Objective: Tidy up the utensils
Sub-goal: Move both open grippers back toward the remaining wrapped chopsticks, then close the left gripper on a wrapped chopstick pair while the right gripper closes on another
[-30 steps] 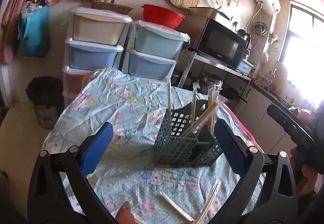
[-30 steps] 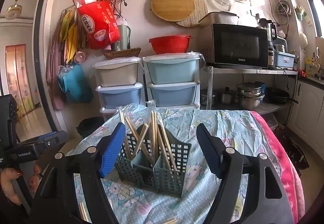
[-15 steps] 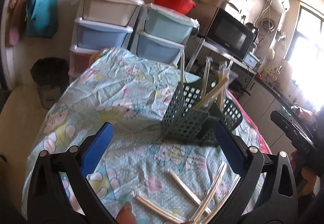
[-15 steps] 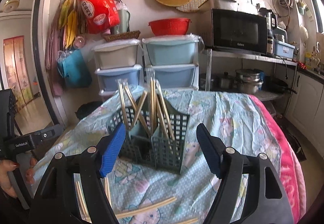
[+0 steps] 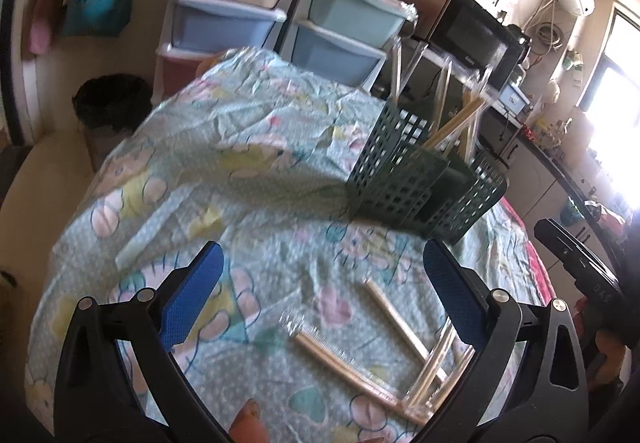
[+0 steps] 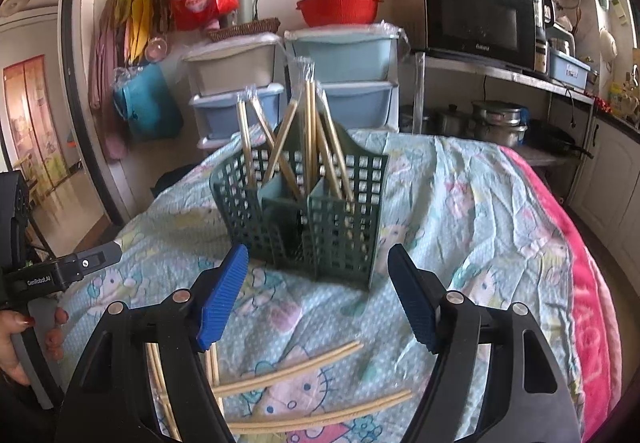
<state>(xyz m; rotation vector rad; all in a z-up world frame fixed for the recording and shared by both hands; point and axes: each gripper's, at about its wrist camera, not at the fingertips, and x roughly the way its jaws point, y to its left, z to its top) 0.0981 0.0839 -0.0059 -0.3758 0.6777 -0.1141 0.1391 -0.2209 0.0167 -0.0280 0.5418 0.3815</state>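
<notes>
A dark green slotted caddy (image 6: 320, 227) stands on the patterned tablecloth (image 6: 460, 211) with several wrapped chopstick pairs upright in it. My right gripper (image 6: 318, 291) hangs open just in front of it, nothing between its blue pads. Loose wrapped chopsticks (image 6: 288, 371) lie on the cloth below and left of that gripper. In the left wrist view the caddy (image 5: 420, 179) sits ahead to the right. My left gripper (image 5: 320, 283) is open and empty above the cloth, with loose chopsticks (image 5: 344, 359) lying just inside its right finger. The other gripper (image 5: 580, 267) shows at the right edge.
Plastic drawer units (image 6: 340, 63) and a microwave (image 6: 476, 23) on a metal shelf stand behind the table. A black bin (image 5: 112, 103) sits on the floor at the far left. A pink blanket edge (image 6: 592, 283) runs along the table's right side. A hand (image 6: 16, 343) holds the left gripper's handle.
Both grippers have sunk toward the table and tipped downward. The caddy has risen in both views, and more loose chopsticks now show on the cloth below.
</notes>
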